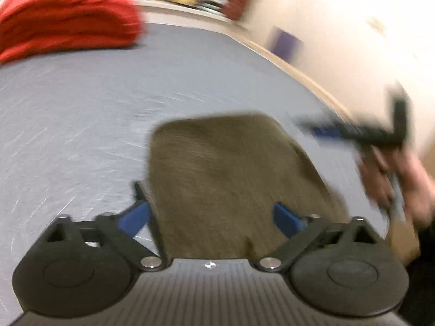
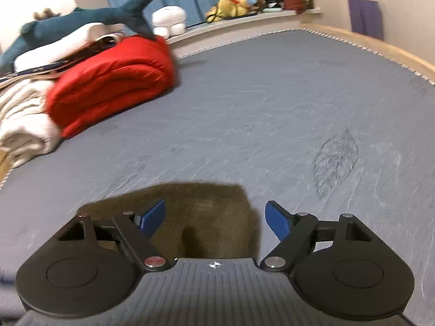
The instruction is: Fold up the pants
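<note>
One folded pair of olive-brown pants [image 1: 225, 179] lies as a soft rectangle on the grey-blue bed sheet [image 2: 244, 103]. The left gripper [image 1: 210, 214] is spread wide around its near end, grasping nothing. Only the left view shows the right gripper [image 1: 334, 131] at 3 o'clock, blurred. Only the right view shows the plush shark [image 2: 81, 19] at 11 o'clock, beyond one red quilt [image 2: 114, 76]; there the right gripper's fingers [image 2: 277, 221] are released, with the pants at 6 o'clock

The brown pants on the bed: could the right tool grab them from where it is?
Probably yes. The right tool is open just above the pants, one blue finger already over the fabric, and nothing lies between them on the bed.
</note>
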A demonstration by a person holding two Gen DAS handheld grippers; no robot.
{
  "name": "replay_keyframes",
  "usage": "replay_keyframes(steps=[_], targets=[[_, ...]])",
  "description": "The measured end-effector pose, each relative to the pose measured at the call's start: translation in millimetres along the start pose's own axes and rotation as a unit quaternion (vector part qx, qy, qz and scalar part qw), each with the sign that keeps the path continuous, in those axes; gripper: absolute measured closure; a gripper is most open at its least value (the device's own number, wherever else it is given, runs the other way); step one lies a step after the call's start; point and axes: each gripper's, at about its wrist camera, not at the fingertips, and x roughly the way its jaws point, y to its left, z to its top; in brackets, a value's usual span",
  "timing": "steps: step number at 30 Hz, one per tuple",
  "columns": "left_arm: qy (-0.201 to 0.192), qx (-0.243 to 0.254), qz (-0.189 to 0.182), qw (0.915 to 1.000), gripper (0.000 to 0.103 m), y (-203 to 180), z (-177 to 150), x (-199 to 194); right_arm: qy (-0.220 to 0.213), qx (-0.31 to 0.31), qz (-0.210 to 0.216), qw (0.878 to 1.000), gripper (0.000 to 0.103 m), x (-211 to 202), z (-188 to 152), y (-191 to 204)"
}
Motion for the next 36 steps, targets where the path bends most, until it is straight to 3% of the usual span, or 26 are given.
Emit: replay_keyframes(steps=[3, 6, 8, 10, 11, 14, 15, 16, 17, 19, 22, 24, 25, 27, 30, 33, 35, 36], targets=[[0.039, -0.113, -0.007, 0.9928, 0.002, 27.8, -5.0, 28.7, 0.027, 0.015, 0.006, 1.000, 0.018, -12.2, -12.5, -7.7], [0.068, -0.174, -0.016, 0.9822, 0.002, 45.3, -8.0, 51.8, 0.076, 0.030, 0.020, 0.996, 0.014, -10.6, -24.7, -18.9], [0.082, -0.220, -0.041, 0.9712, 0.002, 57.5, -10.0, 64.6, 0.112, 0.029, 0.025, 0.993, 0.014, -4.0, -31.7, -22.2], [0.098, -0.236, -0.058, 0.9651, 0.003, 62.8, -12.7, 76.6, 0.143, 0.028, 0.037, 0.989, 0.014, 3.8, -39.5, -24.0], [0.105, -0.233, -0.056, 0.9651, 0.003, 59.1, -13.0, 81.3, 0.156, 0.028, 0.046, 0.986, 0.014, 4.5, -43.9, -22.8], [0.108, -0.189, -0.031, 0.9755, 0.003, 45.1, -13.9, 88.2, 0.179, 0.028, 0.069, 0.981, 0.014, 11.9, -56.7, -20.4], [0.108, -0.183, -0.023, 0.9768, 0.009, 41.2, -12.9, 86.9, 0.177, 0.028, 0.072, 0.981, 0.019, 12.3, -59.4, -20.4], [0.107, -0.182, -0.022, 0.9773, 0.018, 38.6, -12.8, 85.3, 0.171, 0.031, 0.081, 0.981, 0.035, 12.6, -61.7, -21.4], [0.104, -0.180, -0.015, 0.9780, 0.022, 36.8, -12.5, 81.8, 0.162, 0.036, 0.090, 0.982, 0.038, 11.5, -62.8, -21.8], [0.096, -0.192, -0.009, 0.9766, 0.038, 34.1, -14.4, 73.0, 0.144, 0.036, 0.089, 0.985, 0.057, 6.4, -59.9, -19.7], [0.089, -0.175, -0.017, 0.9803, 0.044, 20.1, -14.7, 59.3, 0.115, 0.052, 0.083, 0.988, 0.064, 0.3, -52.1, -23.0], [0.087, -0.173, -0.006, 0.9810, 0.040, 17.3, -17.0, 59.6, 0.100, 0.040, 0.073, 0.992, 0.064, -1.5, -45.9, -23.2], [0.088, -0.178, 0.006, 0.9800, 0.031, 19.5, -17.8, 62.2, 0.103, 0.029, 0.072, 0.992, 0.062, 0.8, -45.1, -23.2], [0.088, -0.165, 0.025, 0.9820, 0.024, 18.0, -14.2, 59.3, 0.123, 0.000, 0.066, 0.990, 0.053, 1.1, -45.2, -18.8], [0.047, -0.098, 0.078, 0.9910, 0.025, 1.1, 1.6, 34.1, 0.101, -0.030, 0.040, 0.994, 0.049, -17.9, -37.6, -14.5], [-0.003, -0.002, 0.088, 0.9961, 0.025, -22.5, 11.4, 9.6, 0.096, -0.056, 0.079, 0.991, 0.046, -38.8, -32.3, -15.3], [-0.004, 0.057, 0.081, 0.9951, 0.032, -36.0, 6.6, 7.7, 0.128, -0.099, 0.075, 0.984, 0.045, -36.2, -46.1, -11.9], [0.014, 0.086, 0.077, 0.9932, 0.043, -40.2, 0.1, 13.0, 0.151, -0.124, 0.064, 0.979, 0.046, -30.6, -55.6, -7.6]])
